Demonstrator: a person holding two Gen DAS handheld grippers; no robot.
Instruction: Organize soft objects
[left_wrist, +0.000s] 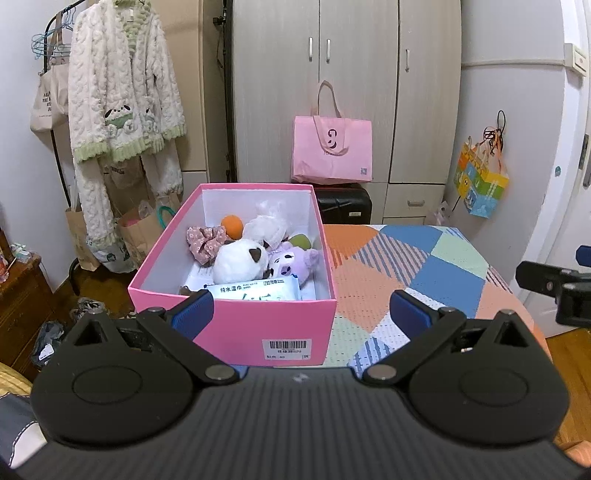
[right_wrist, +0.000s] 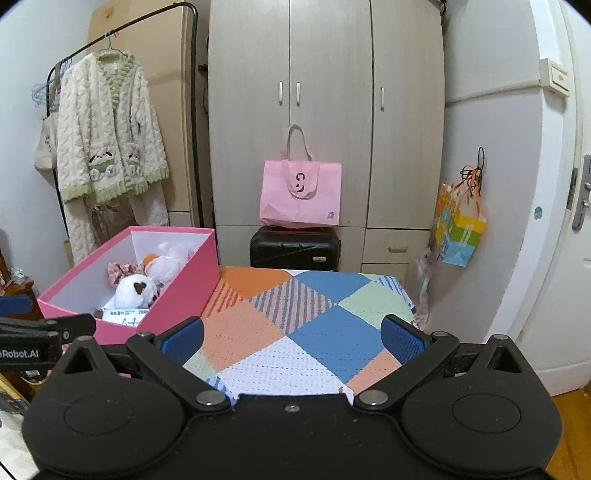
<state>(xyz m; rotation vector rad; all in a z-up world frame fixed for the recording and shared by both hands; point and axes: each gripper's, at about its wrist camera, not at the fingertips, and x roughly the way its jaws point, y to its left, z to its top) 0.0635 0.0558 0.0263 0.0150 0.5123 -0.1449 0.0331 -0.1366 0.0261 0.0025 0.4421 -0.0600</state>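
A pink box (left_wrist: 236, 325) stands at the left end of a table under a patchwork cloth (left_wrist: 406, 254). Inside lie a white plush (left_wrist: 240, 260), a purple plush (left_wrist: 291, 264), an orange ball (left_wrist: 232, 226), a floral scrunchie (left_wrist: 205, 240), a white mesh pouf (left_wrist: 266, 225) and a pack of wet wipes (left_wrist: 255, 290). My left gripper (left_wrist: 301, 312) stands open just in front of the box's near wall, nothing between its fingers. My right gripper (right_wrist: 293, 338) is open over the bare cloth (right_wrist: 280, 332), to the right of the box (right_wrist: 177, 295).
A wardrobe (left_wrist: 332, 74) stands behind the table, with a pink tote bag (left_wrist: 330, 147) on a black suitcase (left_wrist: 343, 205). A clothes rack with a fleecy robe (left_wrist: 122, 99) and paper bags is at the left. A white door (right_wrist: 554, 184) is at the right.
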